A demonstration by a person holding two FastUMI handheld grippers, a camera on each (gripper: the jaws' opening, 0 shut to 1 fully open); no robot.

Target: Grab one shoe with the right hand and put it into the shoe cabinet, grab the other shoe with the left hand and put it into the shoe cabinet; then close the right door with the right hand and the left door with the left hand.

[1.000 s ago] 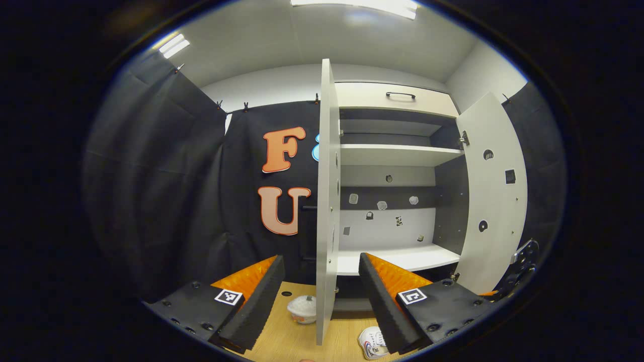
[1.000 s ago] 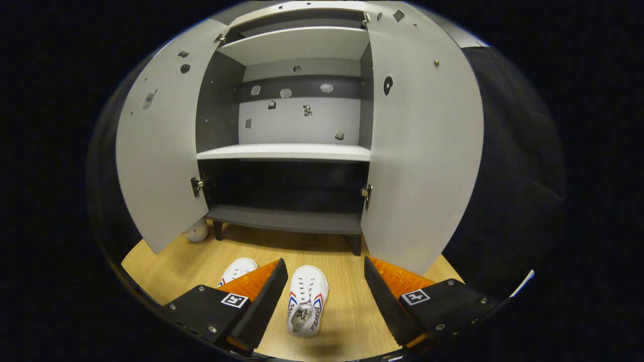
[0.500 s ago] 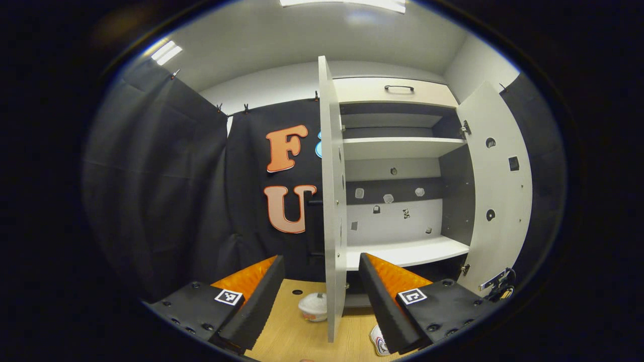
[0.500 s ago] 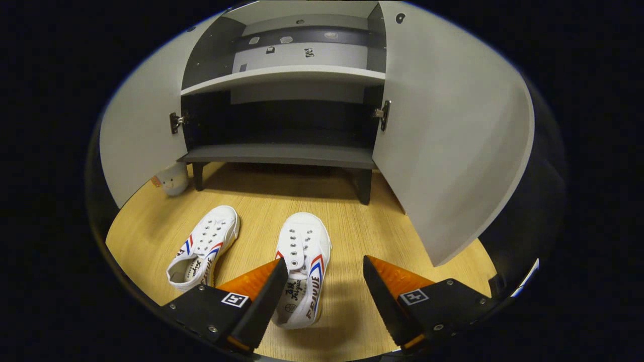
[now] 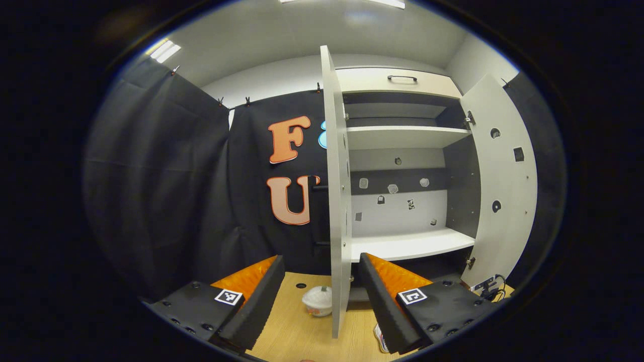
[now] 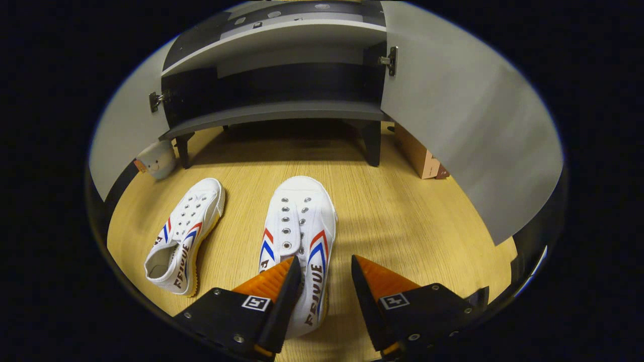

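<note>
Two white shoes with red and blue stripes lie on the wooden floor in front of the open shoe cabinet. In the right gripper view, my right gripper is low over the heel end of the right-hand shoe. Its left finger overlaps the shoe, while a strip of floor shows between the shoe and the right finger; the gripper is open. The other shoe lies to the left, apart. My left gripper hangs open and holds nothing, facing the edge of the cabinet's left door. A sliver of a shoe shows below.
Both doors stand wide open: the left door and the right door. A brown cardboard box sits behind the right door. A small white toy rests by the cabinet's left leg. White shelves are bare.
My right gripper has dropped down and forward over the right-hand shoe, and its fingers have narrowed around it. The left gripper has drifted slightly, still open.
</note>
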